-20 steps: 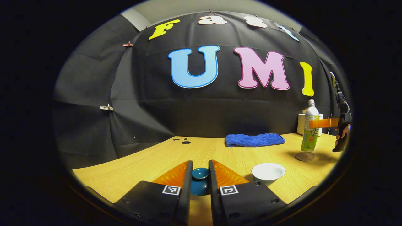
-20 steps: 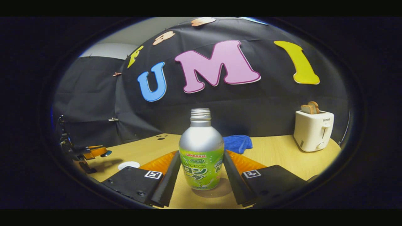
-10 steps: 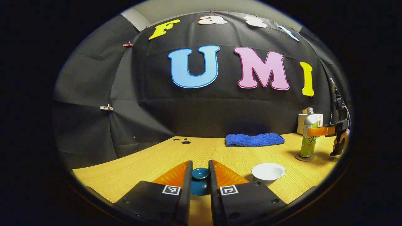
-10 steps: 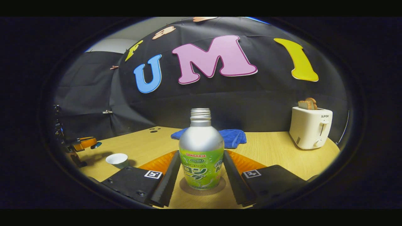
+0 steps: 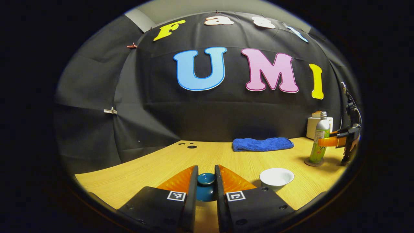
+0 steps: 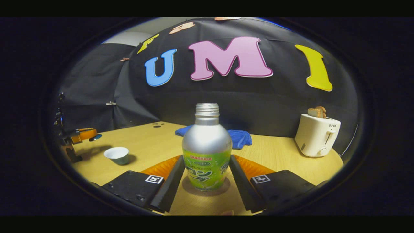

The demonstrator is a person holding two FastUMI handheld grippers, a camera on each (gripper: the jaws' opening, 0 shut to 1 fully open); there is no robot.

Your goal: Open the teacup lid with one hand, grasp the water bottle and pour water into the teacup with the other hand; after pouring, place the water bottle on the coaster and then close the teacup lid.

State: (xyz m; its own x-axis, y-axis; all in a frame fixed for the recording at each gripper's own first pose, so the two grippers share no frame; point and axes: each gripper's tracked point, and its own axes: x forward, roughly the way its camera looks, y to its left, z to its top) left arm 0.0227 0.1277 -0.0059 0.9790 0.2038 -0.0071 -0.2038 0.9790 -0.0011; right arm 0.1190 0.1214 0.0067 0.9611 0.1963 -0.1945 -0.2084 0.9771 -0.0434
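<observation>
In the left gripper view my left gripper is shut on the knob of the teal teacup lid and holds it above the table. The white teacup stands uncovered just to its right, and it sits at the left in the right gripper view. The silver and green water bottle stands upright on the round brown coaster. My right gripper flanks the bottle low on its body, with the fingers eased slightly apart. From the left the bottle is seen at the far right.
A folded blue cloth lies at the back of the wooden table. A white toaster with bread in it stands at the back right. The left gripper with the lid is far to the left.
The right gripper lowered the bottle onto the coaster, then slid a little down its body as the fingers loosened. The left gripper has kept still with the lid.
</observation>
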